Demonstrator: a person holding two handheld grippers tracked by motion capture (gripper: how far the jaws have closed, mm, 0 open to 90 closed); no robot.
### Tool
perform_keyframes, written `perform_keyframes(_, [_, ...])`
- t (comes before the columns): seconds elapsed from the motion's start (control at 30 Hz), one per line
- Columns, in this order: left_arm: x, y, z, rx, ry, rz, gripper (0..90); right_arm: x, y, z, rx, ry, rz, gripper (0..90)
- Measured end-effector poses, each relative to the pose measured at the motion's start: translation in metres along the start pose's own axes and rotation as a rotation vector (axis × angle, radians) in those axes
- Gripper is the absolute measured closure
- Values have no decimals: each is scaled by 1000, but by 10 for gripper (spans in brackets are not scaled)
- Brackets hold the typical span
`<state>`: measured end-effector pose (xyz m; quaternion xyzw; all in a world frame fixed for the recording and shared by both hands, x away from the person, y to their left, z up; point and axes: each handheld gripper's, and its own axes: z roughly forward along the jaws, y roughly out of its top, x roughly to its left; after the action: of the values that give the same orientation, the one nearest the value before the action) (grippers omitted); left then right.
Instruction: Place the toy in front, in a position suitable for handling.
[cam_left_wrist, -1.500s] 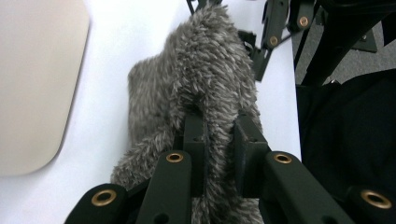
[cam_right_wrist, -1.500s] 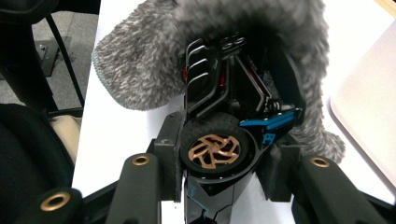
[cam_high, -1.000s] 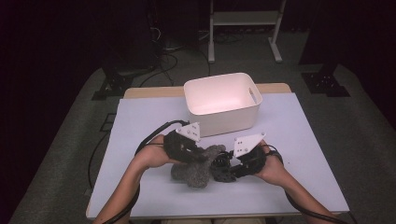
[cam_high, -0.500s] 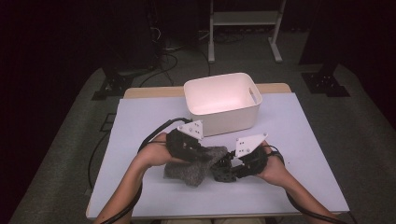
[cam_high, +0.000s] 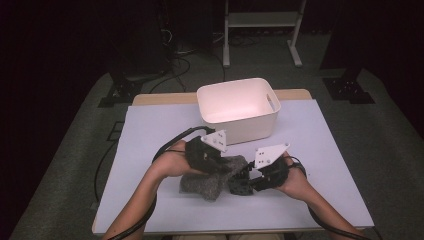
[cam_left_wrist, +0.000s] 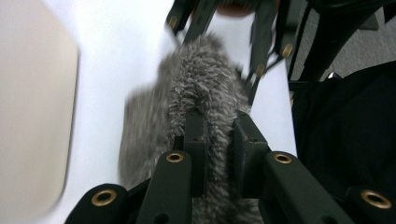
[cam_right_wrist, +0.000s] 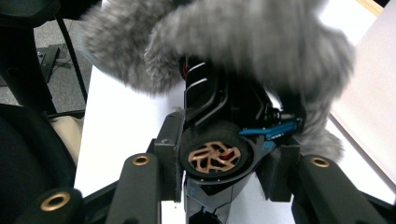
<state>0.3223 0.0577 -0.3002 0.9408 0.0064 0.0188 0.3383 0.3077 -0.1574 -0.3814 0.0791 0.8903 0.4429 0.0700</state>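
Grey fuzzy cloth (cam_left_wrist: 201, 93), pinched by left gripper (cam_left_wrist: 219, 140), peel clear of toy car (cam_right_wrist: 224, 140), clamped by right gripper (cam_right_wrist: 224, 172) before white bin (cam_high: 240, 107).

The room is dark. A grey floor (cam_high: 60, 165) lies around the desk (cam_high: 150, 130) (white on top). A metal stand (cam_high: 260, 30) is at the back.

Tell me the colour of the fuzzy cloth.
Grey, clearest in the left gripper view: fuzzy cloth.

place: lab | cues: dark room, floor cables (cam_high: 172, 55), metal stand (cam_high: 260, 30), white-covered table (cam_high: 150, 135)
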Motion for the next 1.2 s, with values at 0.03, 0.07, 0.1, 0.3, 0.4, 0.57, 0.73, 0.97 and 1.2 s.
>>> perform_keyframes(0.03, [-1,7,0,-6,-5,18,784,0,1,1,1,0,-6,566])
perform_keyframes(0.07, [-1,11,1,-14,-12,27,784,1,2,3,1,-3,-11,565])
perform_keyframes(0.1, [-2,16,2,-6,-17,35,784,2,2,4,-1,0,-11,565])
perform_keyframes(0.3, [-1,19,10,4,-15,32,784,1,1,4,-2,-1,-8,566])
perform_keyframes(0.4, [1,9,5,-3,-4,8,784,-1,-3,-2,-6,-3,6,566])
perform_keyframes(0.57, [5,-18,7,18,7,-51,783,-3,-10,-14,6,-8,25,566])
perform_keyframes(0.73, [8,-31,15,-64,-40,-90,783,-2,-9,-15,18,-18,18,566])
perform_keyframes(0.97, [7,-41,6,-92,-34,-109,784,-2,0,-8,32,-9,1,567])
perform_keyframes(1.2, [3,-49,-10,-59,-5,-111,784,1,14,9,30,6,-24,567])
